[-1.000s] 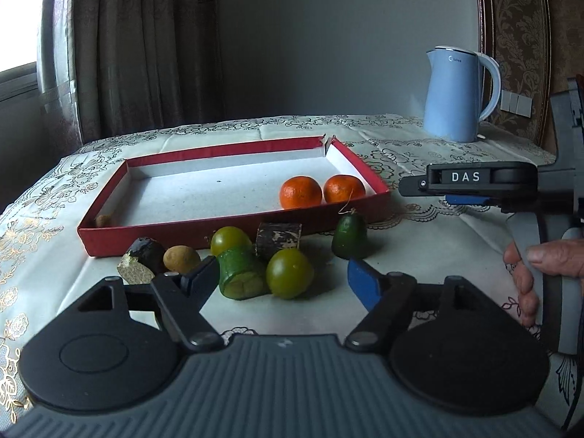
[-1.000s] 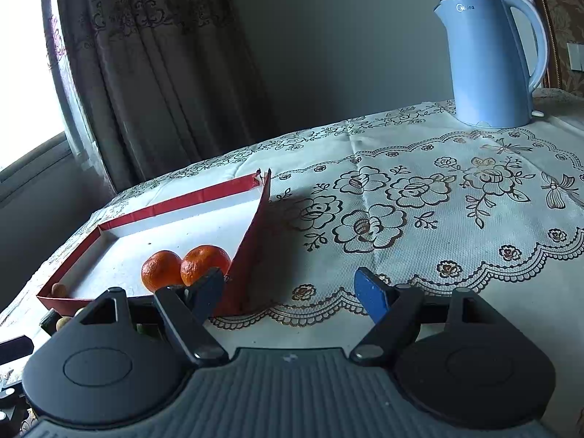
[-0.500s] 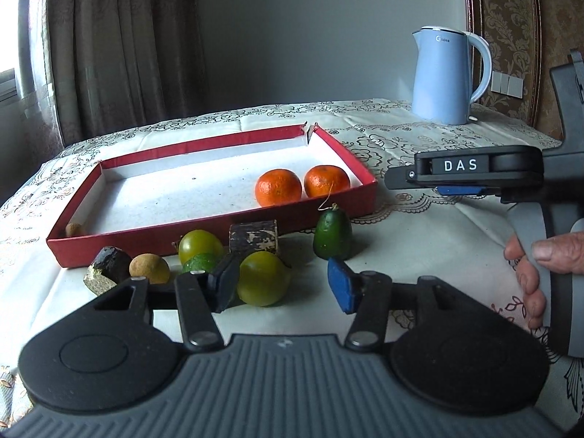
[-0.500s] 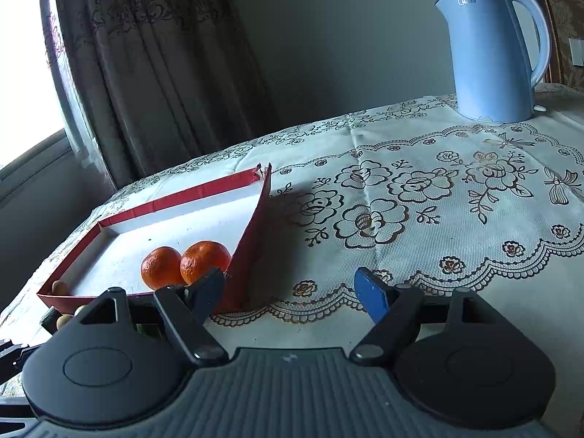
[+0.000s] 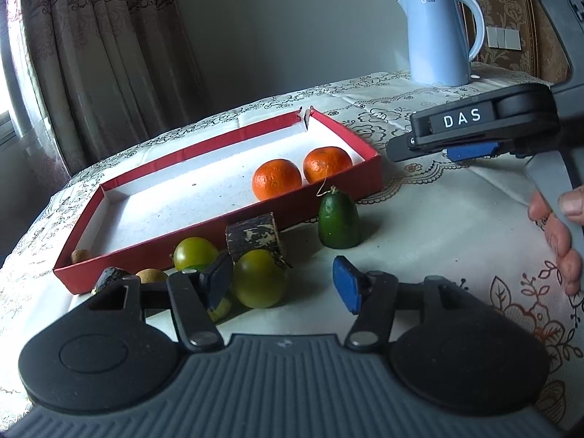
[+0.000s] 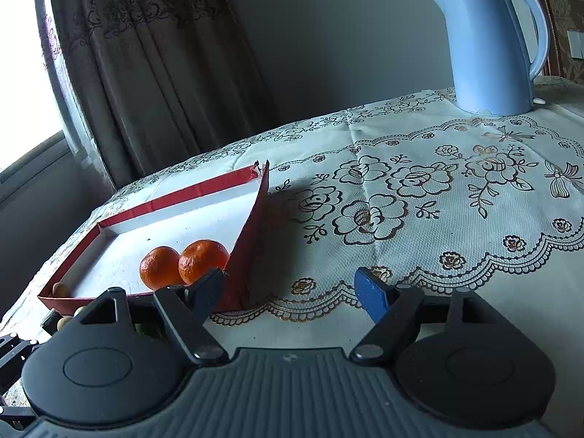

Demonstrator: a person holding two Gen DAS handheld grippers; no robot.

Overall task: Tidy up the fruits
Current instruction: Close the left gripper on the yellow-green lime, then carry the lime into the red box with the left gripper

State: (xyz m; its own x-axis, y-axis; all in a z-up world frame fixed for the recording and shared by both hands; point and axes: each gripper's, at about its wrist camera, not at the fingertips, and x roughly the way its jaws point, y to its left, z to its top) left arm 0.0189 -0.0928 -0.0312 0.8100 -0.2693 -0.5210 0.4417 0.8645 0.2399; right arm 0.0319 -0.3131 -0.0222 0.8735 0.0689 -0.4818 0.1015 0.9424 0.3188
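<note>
On the tabletop (image 5: 438,226) in front of me sits the red tray (image 5: 339,197), holding two oranges (image 5: 277,179) near its right end, and the rest of the fruit is crowded against its near wall. My right tongs (image 6: 292,288) hang apart and empty beside the tray's corner, so that side worries me little. The risk is on the left: my left tongs (image 5: 281,284) have just been opening a little and grip nothing, with the round green fruit (image 5: 259,278) just ahead of the gap, touching neither pad that I can see. It looks smooth and likely to roll, so an off-centre squeeze could squirt it into the dark block (image 5: 253,235) or its green neighbour (image 5: 195,253). The upright avocado (image 5: 339,222) could topple if bumped. The small brown fruit (image 5: 151,275) might scatter.
</note>
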